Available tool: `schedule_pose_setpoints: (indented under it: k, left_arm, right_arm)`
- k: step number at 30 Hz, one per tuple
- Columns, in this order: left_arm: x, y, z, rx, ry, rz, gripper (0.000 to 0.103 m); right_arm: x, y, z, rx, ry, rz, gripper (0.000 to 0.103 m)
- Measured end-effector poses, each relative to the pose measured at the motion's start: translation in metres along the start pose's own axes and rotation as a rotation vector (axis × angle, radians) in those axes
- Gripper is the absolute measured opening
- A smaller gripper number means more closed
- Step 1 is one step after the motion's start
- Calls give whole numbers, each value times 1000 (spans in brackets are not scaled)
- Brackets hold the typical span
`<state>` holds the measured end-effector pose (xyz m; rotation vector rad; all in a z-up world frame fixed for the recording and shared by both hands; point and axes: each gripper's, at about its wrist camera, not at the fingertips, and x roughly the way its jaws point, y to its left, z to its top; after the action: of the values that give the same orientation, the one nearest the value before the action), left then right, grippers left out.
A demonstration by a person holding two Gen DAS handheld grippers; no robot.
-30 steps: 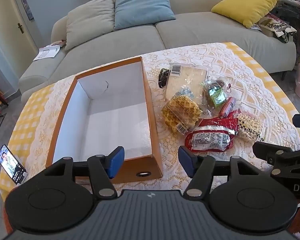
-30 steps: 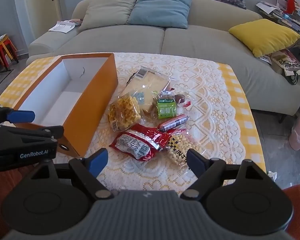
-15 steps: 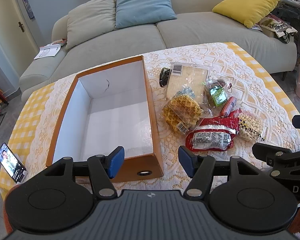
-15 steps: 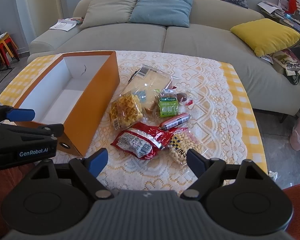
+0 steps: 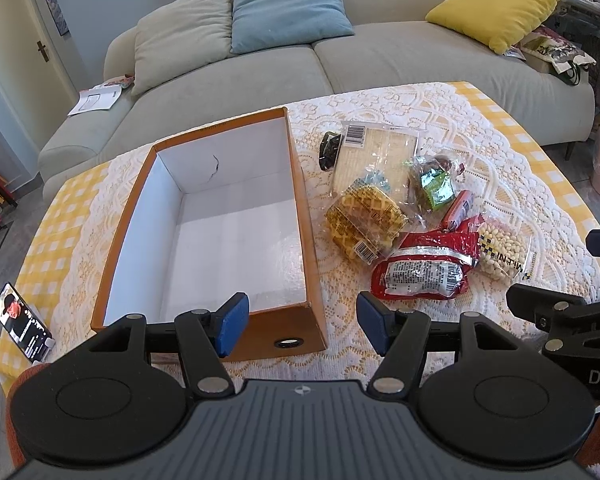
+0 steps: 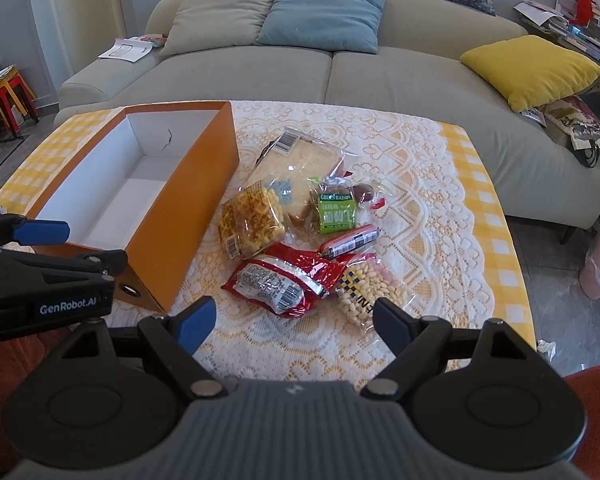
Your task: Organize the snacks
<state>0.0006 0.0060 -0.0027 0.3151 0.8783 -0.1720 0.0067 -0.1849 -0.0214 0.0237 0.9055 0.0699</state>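
Observation:
An empty orange box (image 5: 302, 220) (image 6: 204, 184) with a white inside lies on the lace-covered table (image 5: 500, 152) (image 6: 420, 184). To its right is a heap of snacks: a red packet (image 5: 420, 272) (image 6: 276, 280), a bag of white nuts (image 5: 500, 248) (image 6: 364, 292), a waffle pack (image 5: 364, 220) (image 6: 252, 220), a green raisin pack (image 5: 436, 188) (image 6: 336, 212), a red sausage (image 5: 458, 208) (image 6: 352, 240) and a flat cracker bag (image 5: 376, 152) (image 6: 296, 160). My left gripper (image 5: 300, 320) hovers open over the box's near end. My right gripper (image 6: 292, 320) is open just short of the red packet.
A grey sofa (image 5: 340, 64) (image 6: 340, 72) with blue, beige and yellow cushions runs along the table's far side. A phone (image 5: 22, 328) stands at the table's left front corner. A small dark packet (image 5: 328, 148) lies beside the cracker bag. Red and yellow stools (image 6: 8, 96) stand far left.
Both grippers have drawn back and risen slightly, so the box and snacks sit a little farther up each view. Both stay open. Nothing on the table has moved.

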Motion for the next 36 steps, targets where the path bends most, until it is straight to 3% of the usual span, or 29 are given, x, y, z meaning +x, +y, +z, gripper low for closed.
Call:
schedule_pose_setpoints:
  k: [36]
  left_arm:
    - [0, -3, -1, -8, 5, -9, 73]
  right_arm:
    - [2, 0, -3, 4, 7, -2, 84]
